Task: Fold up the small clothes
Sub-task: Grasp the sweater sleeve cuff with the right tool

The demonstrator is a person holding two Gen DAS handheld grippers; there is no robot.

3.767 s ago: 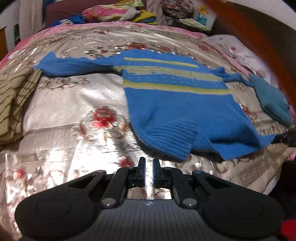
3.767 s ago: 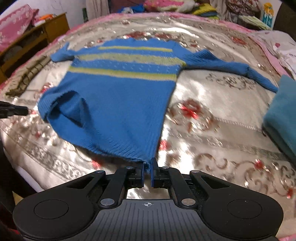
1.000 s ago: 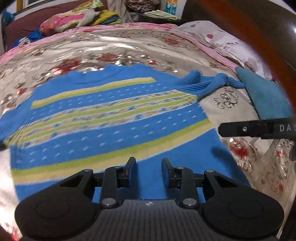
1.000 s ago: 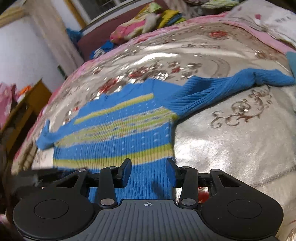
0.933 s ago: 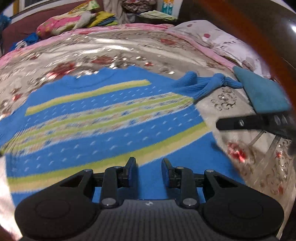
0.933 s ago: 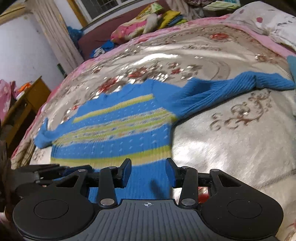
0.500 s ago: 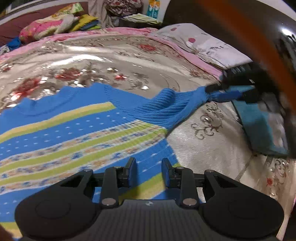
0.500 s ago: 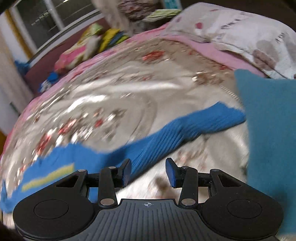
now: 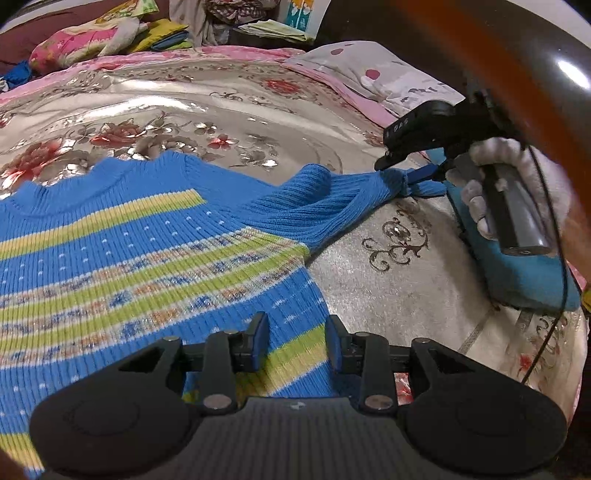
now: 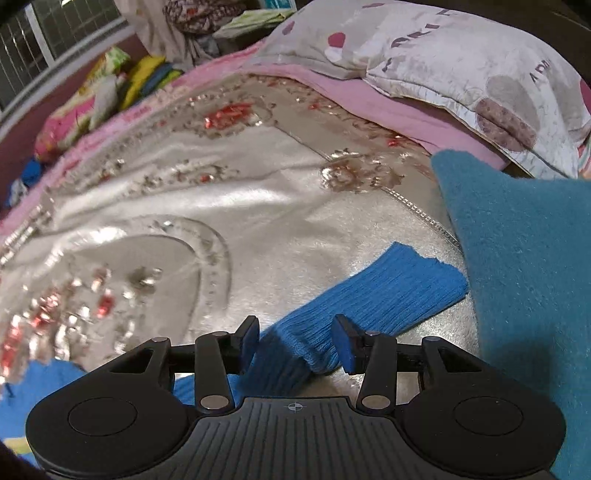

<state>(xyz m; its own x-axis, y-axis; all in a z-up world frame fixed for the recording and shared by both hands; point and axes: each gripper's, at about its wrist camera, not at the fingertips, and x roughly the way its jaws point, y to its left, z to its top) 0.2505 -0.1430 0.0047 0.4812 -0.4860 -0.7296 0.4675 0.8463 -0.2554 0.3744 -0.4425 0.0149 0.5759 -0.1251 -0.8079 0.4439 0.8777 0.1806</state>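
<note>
A blue knit sweater [image 9: 140, 236] with yellow-green stripes lies flat on the bed. Its right sleeve [image 9: 332, 199] stretches toward the right. My left gripper [image 9: 295, 339] is open, hovering over the sweater's right side, holding nothing. My right gripper [image 10: 295, 343] is open with its jaws on either side of the sleeve [image 10: 369, 291] near the cuff; it also shows in the left wrist view [image 9: 410, 166], at the sleeve's end, held by a gloved hand [image 9: 495, 177].
A folded teal cloth [image 10: 524, 258] lies right beside the sleeve cuff. A patterned pillow [image 10: 461, 62] lies behind it. The bed has a shiny floral cover [image 9: 229, 103]. Piled clothes [image 9: 110, 29] sit at the far edge.
Both grippers went from shut at the hem to open. My right gripper moved right along the sleeve to its cuff. My left gripper moved over the sweater's right side.
</note>
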